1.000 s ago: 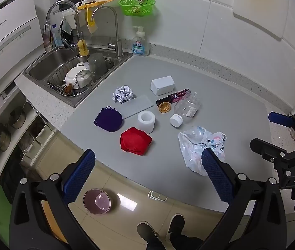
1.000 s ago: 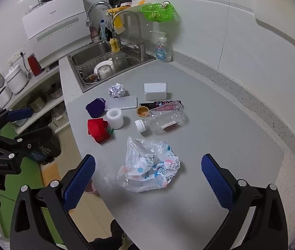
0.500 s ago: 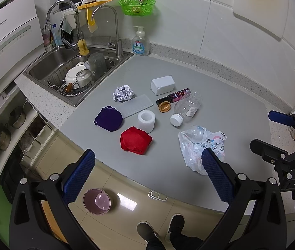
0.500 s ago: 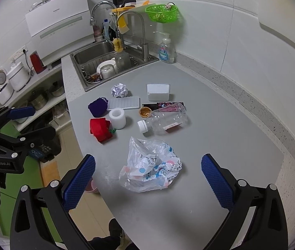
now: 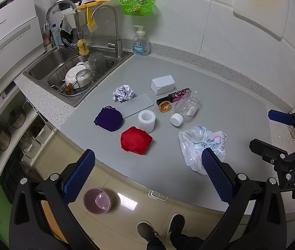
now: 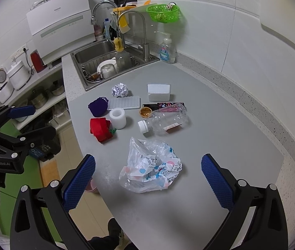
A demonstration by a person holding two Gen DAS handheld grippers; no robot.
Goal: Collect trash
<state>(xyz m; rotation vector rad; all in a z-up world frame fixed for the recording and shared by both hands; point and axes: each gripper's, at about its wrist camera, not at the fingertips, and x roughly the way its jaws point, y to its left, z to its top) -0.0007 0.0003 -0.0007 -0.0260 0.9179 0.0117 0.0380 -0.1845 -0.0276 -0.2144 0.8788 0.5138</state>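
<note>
Trash lies on the grey counter [image 5: 226, 87]: a crumpled plastic bag [image 5: 199, 143] [image 6: 151, 166], an empty clear bottle [image 5: 187, 108] [image 6: 164, 118], a paper ball [image 5: 123, 92] [image 6: 120, 90], a dark wrapper [image 5: 174, 96] and a brown nutshell [image 5: 165, 106]. A red pouch [image 5: 136, 140], a purple pouch [image 5: 108, 118], a white foam cylinder [image 5: 146, 120], a flat white piece [image 5: 136, 105] and a white box [image 5: 163, 84] lie among them. My left gripper [image 5: 147, 175] hovers open over the counter's front edge. My right gripper [image 6: 147, 175] hovers open above the bag. Neither holds anything.
A sink [image 5: 72, 73] with dishes and two taps sits at the back left, a soap bottle [image 5: 140, 42] beside it. A green basket [image 5: 137, 5] hangs on the wall. A pink bowl [image 5: 97, 201] and a person's shoes [image 5: 162, 229] are on the floor below.
The right gripper has drifted slightly, so the counter sits a little further right in its view. The left gripper and the objects have not moved.
</note>
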